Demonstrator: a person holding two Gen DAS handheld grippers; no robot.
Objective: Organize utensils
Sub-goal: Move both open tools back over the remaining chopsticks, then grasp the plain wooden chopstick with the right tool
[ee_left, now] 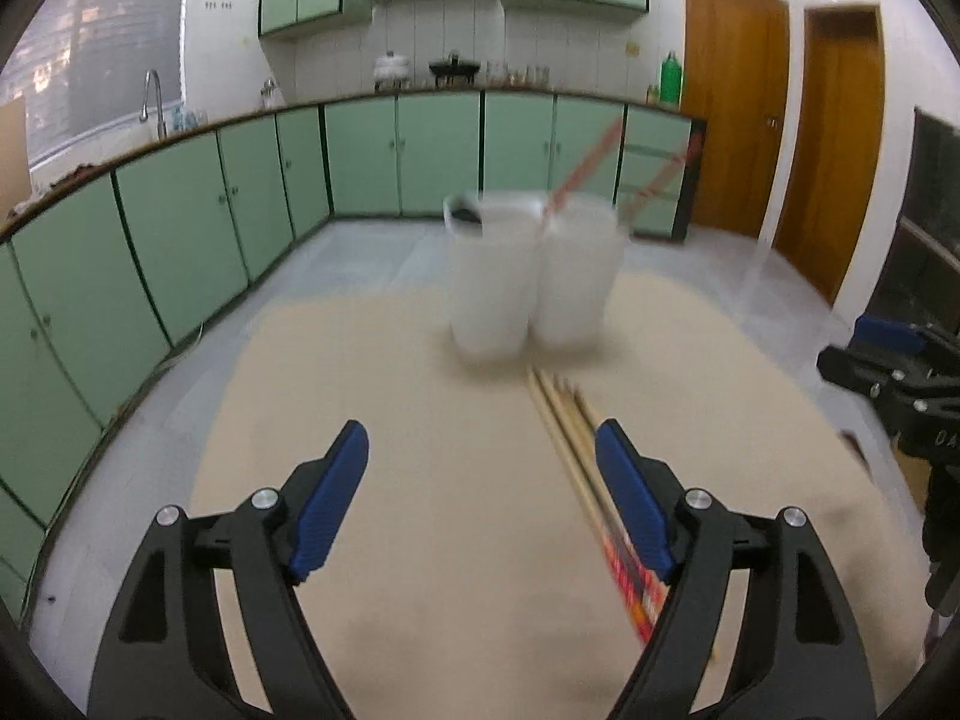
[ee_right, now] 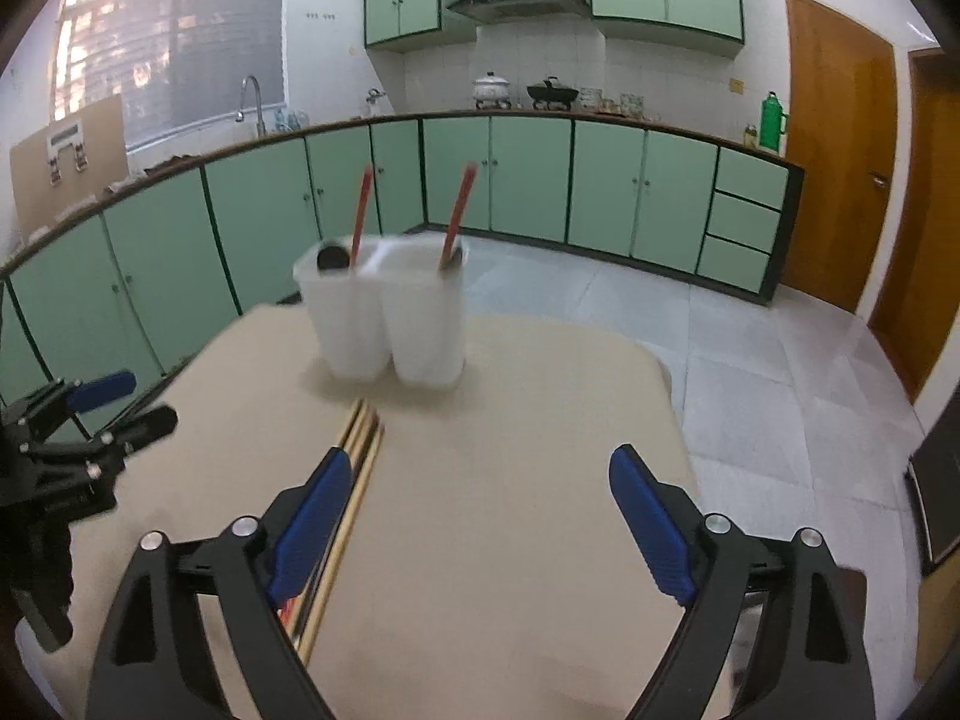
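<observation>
Two white plastic holders (ee_left: 528, 276) (ee_right: 390, 318) stand side by side at the far end of the beige table (ee_left: 420, 480) (ee_right: 510, 480). Two red-handled chopsticks (ee_right: 459, 213) and a dark utensil (ee_right: 331, 258) stick out of them. A bundle of bamboo chopsticks (ee_left: 570, 438) (ee_right: 354, 468) lies on the table in front of the holders. My left gripper (ee_left: 480, 450) is open and empty, the bundle just beside its right finger. My right gripper (ee_right: 480, 480) is open and empty, the bundle passing under its left finger.
Green kitchen cabinets (ee_right: 540, 180) and a counter with a sink run along the back and left. Wooden doors (ee_left: 840, 138) stand at the right. The right gripper shows at the right edge of the left wrist view (ee_left: 900, 372), the left gripper at the left edge of the right wrist view (ee_right: 90, 420).
</observation>
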